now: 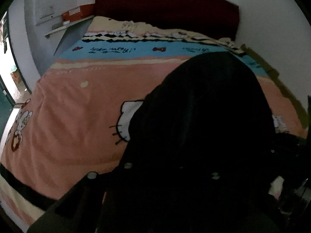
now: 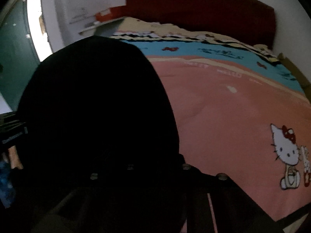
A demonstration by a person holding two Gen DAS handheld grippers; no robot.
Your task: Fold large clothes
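A large black garment (image 1: pixel 204 106) rises in a dark mound in front of the left wrist camera, above the pink cartoon-cat bedspread (image 1: pixel 77 106). It drapes over my left gripper (image 1: pixel 171 167) and hides the fingers; the cloth runs into the jaws, which are shut on it. In the right wrist view the same black garment (image 2: pixel 97 97) fills the left half over the bedspread (image 2: pixel 223 116). My right gripper (image 2: pixel 157 165) is buried under the cloth in the same way and shut on it. Only the screw heads of both gripper bodies show.
A dark red headboard (image 1: pixel 165 5) stands against the white wall at the far end of the bed. A wall shelf (image 1: pixel 68 25) with an orange box (image 1: pixel 77 12) hangs at the far left. A bright doorway (image 1: pixel 7 68) opens at the left edge.
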